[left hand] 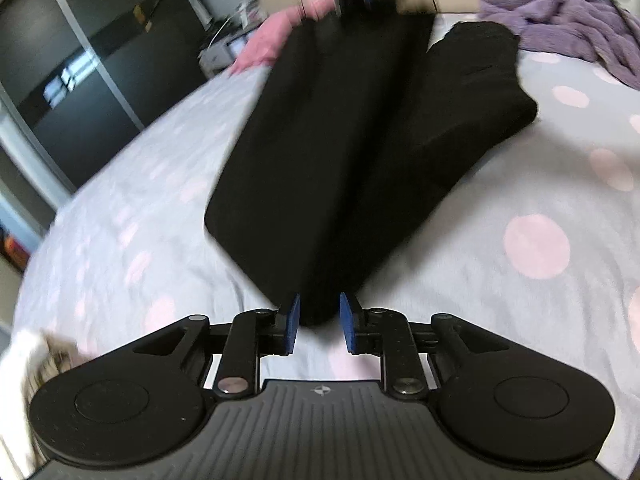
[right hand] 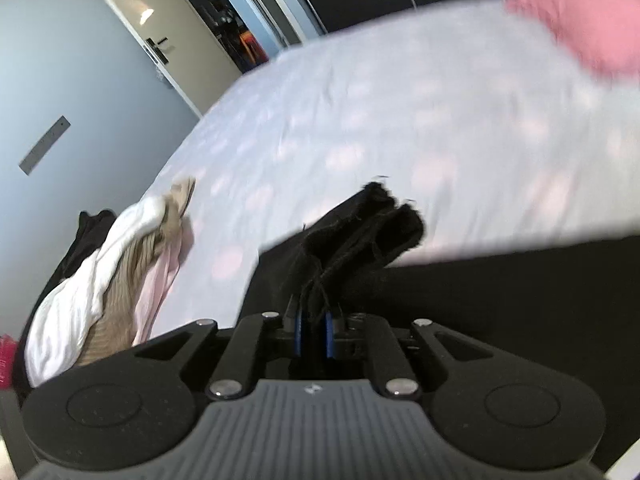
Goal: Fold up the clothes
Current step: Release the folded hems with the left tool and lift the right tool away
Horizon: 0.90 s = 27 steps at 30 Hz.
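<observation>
Room: bedroom with dark wardrobe doors [left hand: 100, 60] behind the bed and a cream door [right hand: 160, 40] at one side
Bed: wide, covered by a grey sheet with pale pink dots [left hand: 536, 248]; it carries everything
Other laundry: purple knit [left hand: 568, 20] and pink cloth [left hand: 276, 40] at the far edge; a pile of white and beige clothes [right hand: 108, 280] near the bed's side
Black garment: long black piece [left hand: 340, 152], looks like trousers, lying along the bed from the far edge toward the left claw
Handling: soft and limp, probably light; it will sag and slide on the sheet, so I judge it best to hold it at the hems or corners, both ends at once
Right claw: right claw [right hand: 314, 336] is nearly closed and pinches a bunched, frayed end of the black cloth, which stands up in front of the pads
Left claw: left claw [left hand: 319, 322] has a small gap between its blue pads [left hand: 294, 320]; the near end of the garment lies just between them, and the pads do not seem to press it
</observation>
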Each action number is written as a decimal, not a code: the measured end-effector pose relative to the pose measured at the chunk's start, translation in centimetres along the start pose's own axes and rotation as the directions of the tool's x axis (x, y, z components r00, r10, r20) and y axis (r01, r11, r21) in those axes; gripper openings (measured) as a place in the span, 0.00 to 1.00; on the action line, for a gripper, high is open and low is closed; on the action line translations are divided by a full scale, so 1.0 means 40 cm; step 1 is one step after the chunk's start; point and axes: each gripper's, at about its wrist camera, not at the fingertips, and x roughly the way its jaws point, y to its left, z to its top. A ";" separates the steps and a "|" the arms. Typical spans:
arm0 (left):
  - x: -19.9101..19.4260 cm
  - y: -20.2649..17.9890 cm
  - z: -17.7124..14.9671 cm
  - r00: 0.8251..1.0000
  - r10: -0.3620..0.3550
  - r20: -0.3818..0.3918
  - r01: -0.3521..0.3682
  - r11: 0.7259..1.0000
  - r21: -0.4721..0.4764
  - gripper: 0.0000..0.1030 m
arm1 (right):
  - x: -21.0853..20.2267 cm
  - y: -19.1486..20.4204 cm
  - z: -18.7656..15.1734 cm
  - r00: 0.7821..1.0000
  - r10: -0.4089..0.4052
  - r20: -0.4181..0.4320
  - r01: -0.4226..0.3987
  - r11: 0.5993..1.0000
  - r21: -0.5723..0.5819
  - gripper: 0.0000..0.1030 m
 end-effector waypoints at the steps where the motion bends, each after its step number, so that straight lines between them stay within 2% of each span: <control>1: 0.001 -0.004 0.004 1.000 -0.004 0.003 0.004 1.000 -0.015 0.20 | -0.028 0.018 0.032 0.999 -0.022 0.024 0.023 0.999 -0.031 0.11; 6: 0.009 -0.023 0.028 0.999 -0.026 0.023 0.028 0.995 -0.092 0.20 | -0.204 0.045 0.165 0.985 -0.111 0.131 0.130 0.980 -0.148 0.10; 9: 0.028 -0.044 0.075 0.996 -0.055 0.067 0.064 0.987 -0.147 0.23 | -0.297 0.016 0.232 0.971 -0.169 0.167 0.197 0.967 -0.163 0.09; 11: 0.051 -0.073 0.119 0.994 -0.051 0.092 0.065 0.987 -0.150 0.25 | -0.320 -0.002 0.271 0.959 -0.215 0.184 0.244 0.958 -0.151 0.08; 14: 0.092 -0.121 0.178 0.993 -0.015 0.118 0.030 0.991 -0.127 0.31 | -0.364 -0.077 0.306 0.942 -0.267 0.204 0.290 0.953 -0.088 0.08; 16: 0.120 -0.153 0.218 0.991 0.009 0.136 0.006 0.994 -0.112 0.43 | -0.405 -0.143 0.307 0.933 -0.290 0.214 0.305 0.951 -0.043 0.08; 20: 0.184 -0.214 0.285 0.984 0.084 0.157 -0.070 0.993 -0.092 0.45 | -0.482 -0.276 0.300 0.910 -0.343 0.232 0.347 0.938 0.025 0.08; 21: 0.201 -0.228 0.297 0.984 0.089 0.156 -0.077 0.994 -0.080 0.45 | -0.494 -0.312 0.295 0.906 -0.355 0.232 0.354 0.934 0.045 0.08; 23: 0.229 -0.260 0.323 0.985 0.085 0.151 -0.083 0.996 -0.019 0.24 | -0.507 -0.383 0.282 0.898 -0.378 0.226 0.368 0.926 0.083 0.08; 27: 0.264 -0.339 0.352 0.983 0.125 0.136 -0.147 0.975 0.164 0.14 | -0.493 -0.549 0.246 0.891 -0.412 0.191 0.386 0.909 0.160 0.05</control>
